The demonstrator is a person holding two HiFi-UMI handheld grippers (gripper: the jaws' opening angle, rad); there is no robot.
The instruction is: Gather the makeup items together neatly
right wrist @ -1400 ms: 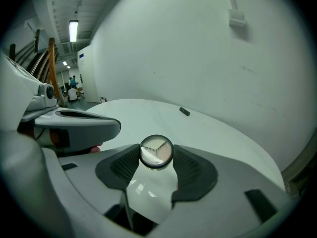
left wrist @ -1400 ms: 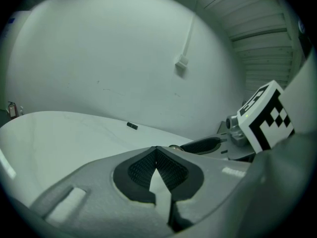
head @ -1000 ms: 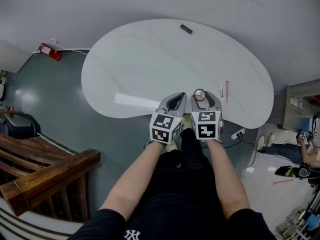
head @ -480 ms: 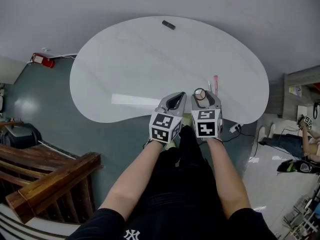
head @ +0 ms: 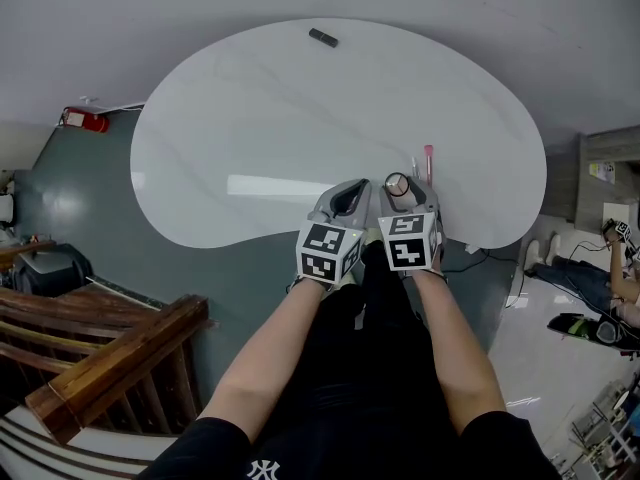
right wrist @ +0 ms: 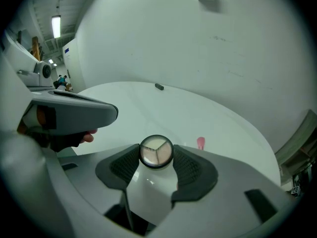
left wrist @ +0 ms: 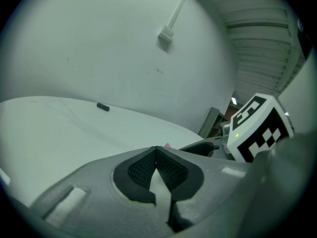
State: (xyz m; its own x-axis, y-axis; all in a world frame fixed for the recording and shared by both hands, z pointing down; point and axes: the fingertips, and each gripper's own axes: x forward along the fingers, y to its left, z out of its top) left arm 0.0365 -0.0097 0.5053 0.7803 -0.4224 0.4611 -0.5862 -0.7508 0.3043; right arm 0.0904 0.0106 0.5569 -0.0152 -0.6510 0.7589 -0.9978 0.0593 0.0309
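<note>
While right tongs (right wrist: 156, 155) clamp a round container (head: 398, 184), a pink tube (head: 428, 161) lies beyond.

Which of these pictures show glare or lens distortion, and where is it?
Head view: a bright strip of glare lies on the white table. Left gripper view: black rounded corners and curved wall lines. Right gripper view: the same dark corners; the white bottle held in the right gripper shows small highlights.

Dark item (head: 322, 37) at bench (head: 250, 118) far edge: too small to identify. Round-capped container (right wrist: 156, 152) in right tongs (head: 399, 184): lower body hidden.
</note>
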